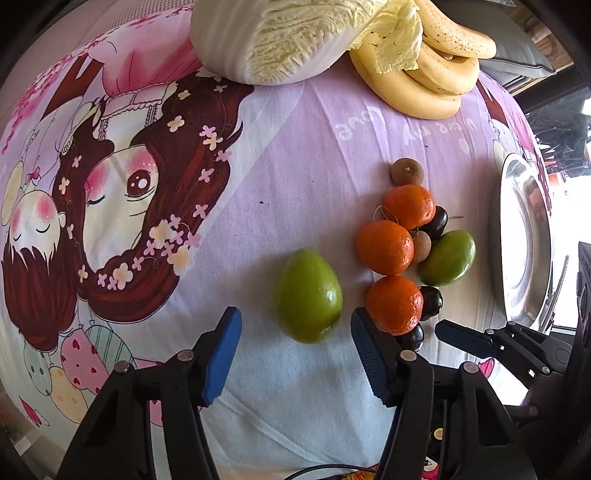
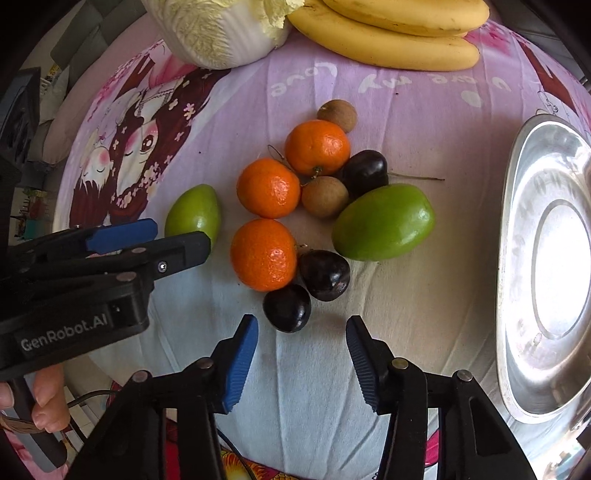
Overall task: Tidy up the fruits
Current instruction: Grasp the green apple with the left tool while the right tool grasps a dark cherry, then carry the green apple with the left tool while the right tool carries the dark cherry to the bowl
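On the pink cartoon cloth lies a cluster of fruit: three oranges, dark plums, brown longans and a large green fruit. A second green fruit lies apart on the left. My left gripper points down over this one, its blue pads standing open on either side without touching it. My right gripper is open just short of the nearest plum, with nothing between its pads. In the right wrist view the left gripper's fingers reach in from the left.
A steel plate sits at the right edge of the cloth. Bananas and a napa cabbage lie at the far side. A hand holds the left gripper's handle at the lower left.
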`<state>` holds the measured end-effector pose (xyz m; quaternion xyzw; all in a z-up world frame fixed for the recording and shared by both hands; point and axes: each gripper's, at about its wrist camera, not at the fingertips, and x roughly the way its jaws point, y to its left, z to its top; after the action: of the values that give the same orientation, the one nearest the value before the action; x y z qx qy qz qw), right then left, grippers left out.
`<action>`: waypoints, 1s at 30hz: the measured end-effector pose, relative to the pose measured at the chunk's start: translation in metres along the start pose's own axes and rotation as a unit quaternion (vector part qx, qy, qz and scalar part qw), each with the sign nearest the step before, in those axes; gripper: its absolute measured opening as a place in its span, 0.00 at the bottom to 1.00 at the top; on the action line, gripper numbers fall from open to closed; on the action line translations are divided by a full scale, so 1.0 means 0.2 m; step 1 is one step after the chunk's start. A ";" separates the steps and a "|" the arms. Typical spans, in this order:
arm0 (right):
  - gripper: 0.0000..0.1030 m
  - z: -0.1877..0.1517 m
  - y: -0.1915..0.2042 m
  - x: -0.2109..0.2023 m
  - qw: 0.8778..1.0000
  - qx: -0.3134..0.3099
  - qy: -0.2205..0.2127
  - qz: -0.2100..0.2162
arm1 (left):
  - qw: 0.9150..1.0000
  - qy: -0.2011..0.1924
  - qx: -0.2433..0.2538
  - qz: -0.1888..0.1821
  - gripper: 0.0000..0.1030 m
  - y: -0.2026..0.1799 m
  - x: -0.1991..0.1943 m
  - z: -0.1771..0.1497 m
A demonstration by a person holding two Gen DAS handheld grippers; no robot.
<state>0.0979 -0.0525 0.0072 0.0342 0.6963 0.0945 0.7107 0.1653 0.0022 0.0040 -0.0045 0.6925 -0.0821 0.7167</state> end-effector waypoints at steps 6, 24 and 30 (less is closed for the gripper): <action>0.42 0.04 0.04 0.04 1.000 0.002 -0.002 -0.006 | 1.000 0.001 -0.003 -0.011 0.59 -0.04 0.17 0.12; 0.29 -0.05 0.06 -0.08 1.000 -0.009 -0.022 0.009 | 0.999 0.015 -0.013 -0.040 0.37 -0.11 0.29 0.15; 0.29 -0.12 -0.05 -0.22 0.999 0.008 -0.046 0.012 | 0.999 -0.007 0.006 -0.040 0.29 -0.20 0.10 0.12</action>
<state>0.0753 -0.0725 0.0482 0.0522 0.6629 0.0957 0.7408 0.1850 -0.0423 -0.0096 -0.0286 0.6864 -0.1142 0.7176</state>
